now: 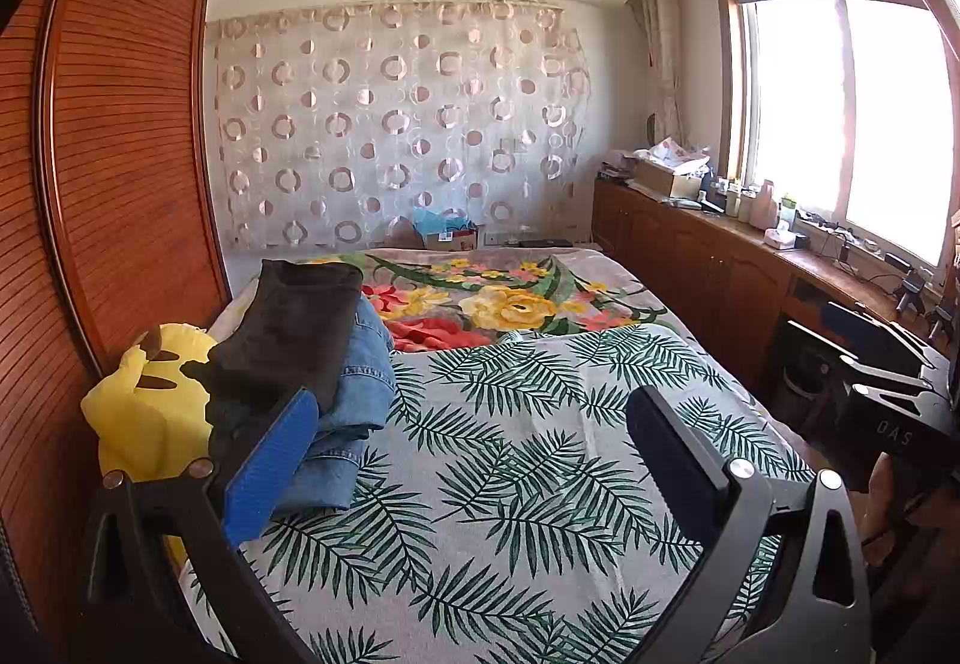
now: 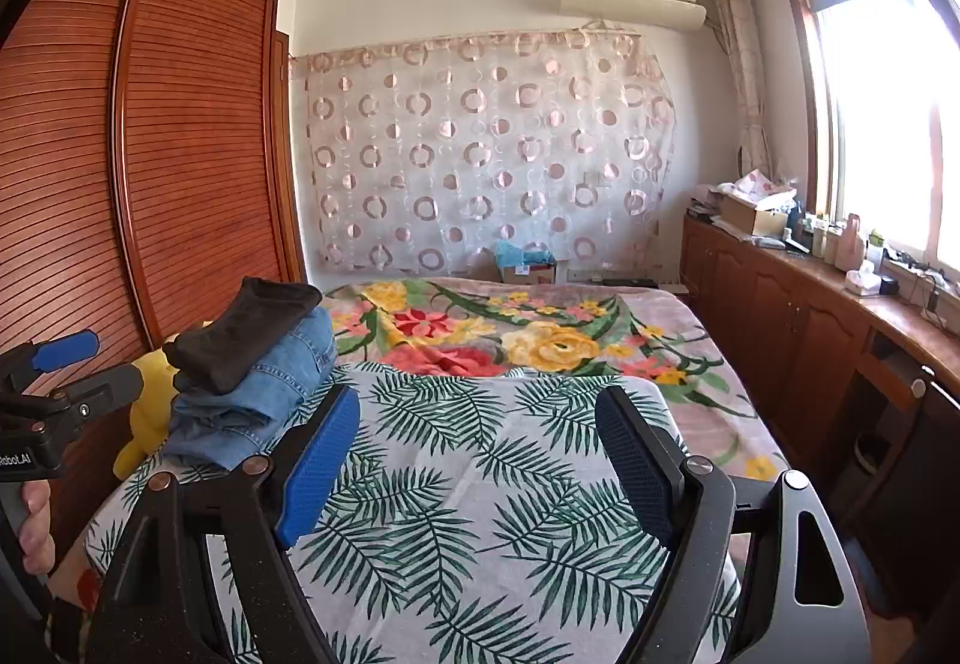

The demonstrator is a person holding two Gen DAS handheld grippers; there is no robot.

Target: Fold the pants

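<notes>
The dark pants lie folded on folded jeans at the bed's left edge, seemingly stacked aside as finished. The left gripper and right gripper hover above the leaf-print sheet, both spread wide and holding nothing

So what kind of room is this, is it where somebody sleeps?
Yes, it looks like a bedroom in a home. There is a bed with a leafy cover, a tall wooden wardrobe beside it, and folded pants stacked on the bed next to a yellow plush toy.
</notes>
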